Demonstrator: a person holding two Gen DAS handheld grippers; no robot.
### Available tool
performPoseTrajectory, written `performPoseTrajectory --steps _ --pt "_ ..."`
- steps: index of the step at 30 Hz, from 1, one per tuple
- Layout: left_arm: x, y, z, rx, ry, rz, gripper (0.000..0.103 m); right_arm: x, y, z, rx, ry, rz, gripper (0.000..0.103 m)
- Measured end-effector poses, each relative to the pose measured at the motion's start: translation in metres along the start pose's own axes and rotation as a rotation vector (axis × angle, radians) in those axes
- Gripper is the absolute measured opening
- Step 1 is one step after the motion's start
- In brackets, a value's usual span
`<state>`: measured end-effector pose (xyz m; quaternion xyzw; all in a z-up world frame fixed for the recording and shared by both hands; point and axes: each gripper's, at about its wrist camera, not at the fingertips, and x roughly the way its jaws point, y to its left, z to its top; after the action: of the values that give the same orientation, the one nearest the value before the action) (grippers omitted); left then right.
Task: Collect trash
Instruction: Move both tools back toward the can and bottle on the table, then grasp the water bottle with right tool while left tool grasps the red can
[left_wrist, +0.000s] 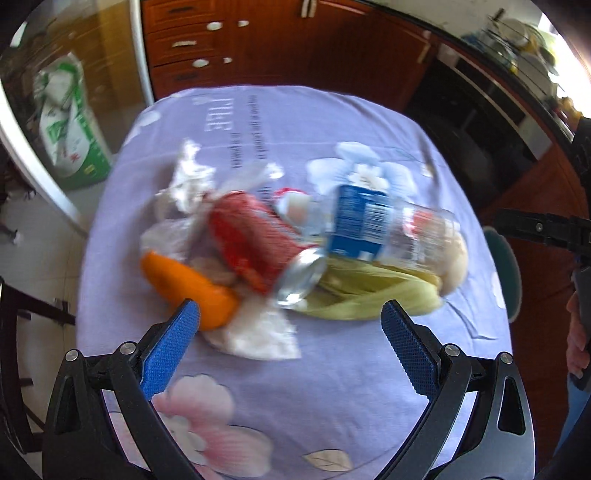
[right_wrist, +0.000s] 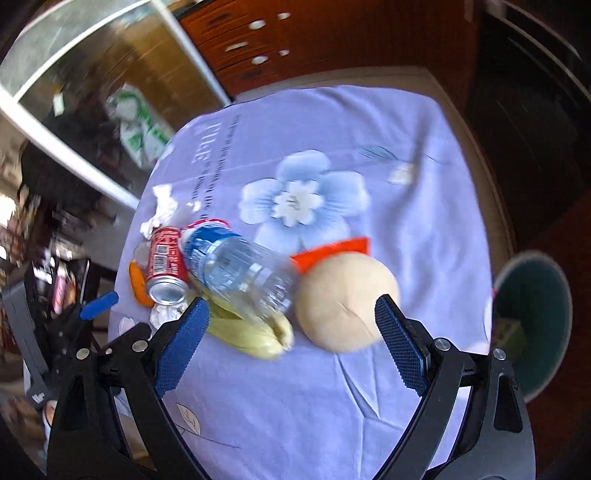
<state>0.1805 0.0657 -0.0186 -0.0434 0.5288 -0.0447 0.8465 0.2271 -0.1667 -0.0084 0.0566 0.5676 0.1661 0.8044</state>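
A heap of trash lies on the lilac flowered tablecloth (left_wrist: 317, 369): a red can (left_wrist: 251, 236) on its side, a clear plastic bottle (left_wrist: 380, 229) with a blue label, a yellow-green husk (left_wrist: 369, 291), orange peel (left_wrist: 192, 284), crumpled tissue (left_wrist: 192, 173) and clear plastic wrap (left_wrist: 258, 332). A round beige bun-like thing (right_wrist: 343, 299) lies by an orange wrapper (right_wrist: 332, 251). My left gripper (left_wrist: 290, 314) is open, just short of the heap. My right gripper (right_wrist: 290, 312) is open, fingertips by the husk (right_wrist: 255, 332) and the beige thing. The can (right_wrist: 166, 266) and bottle (right_wrist: 240, 266) lie to the left.
A teal bin (right_wrist: 532, 321) stands off the table's right edge, also glimpsed in the left wrist view (left_wrist: 506, 273). Brown drawers (left_wrist: 221, 48) stand behind the table. A green and white bag (left_wrist: 70, 122) sits behind a glass door at the left.
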Motion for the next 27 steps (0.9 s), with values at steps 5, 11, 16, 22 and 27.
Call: performPoseTrajectory --steps 5,11,16,22,27 --pt "0.006 0.036 0.007 -0.061 0.008 -0.010 0.099 0.038 0.048 0.028 -0.191 0.098 -0.028 0.087" --pt "0.010 0.065 0.010 -0.115 0.021 -0.018 0.099 0.091 0.079 0.037 -0.384 0.233 -0.099 0.087" --pt "0.016 0.068 0.015 -0.127 0.027 -0.025 0.099 0.119 0.092 0.029 -0.460 0.289 -0.124 0.079" --pt "0.024 0.057 0.030 -0.125 0.031 -0.049 0.099 0.105 0.084 0.025 -0.384 0.249 -0.045 0.070" --pt "0.038 0.037 0.044 -0.104 0.052 -0.064 0.099 0.063 0.048 0.034 -0.217 0.159 0.020 0.070"
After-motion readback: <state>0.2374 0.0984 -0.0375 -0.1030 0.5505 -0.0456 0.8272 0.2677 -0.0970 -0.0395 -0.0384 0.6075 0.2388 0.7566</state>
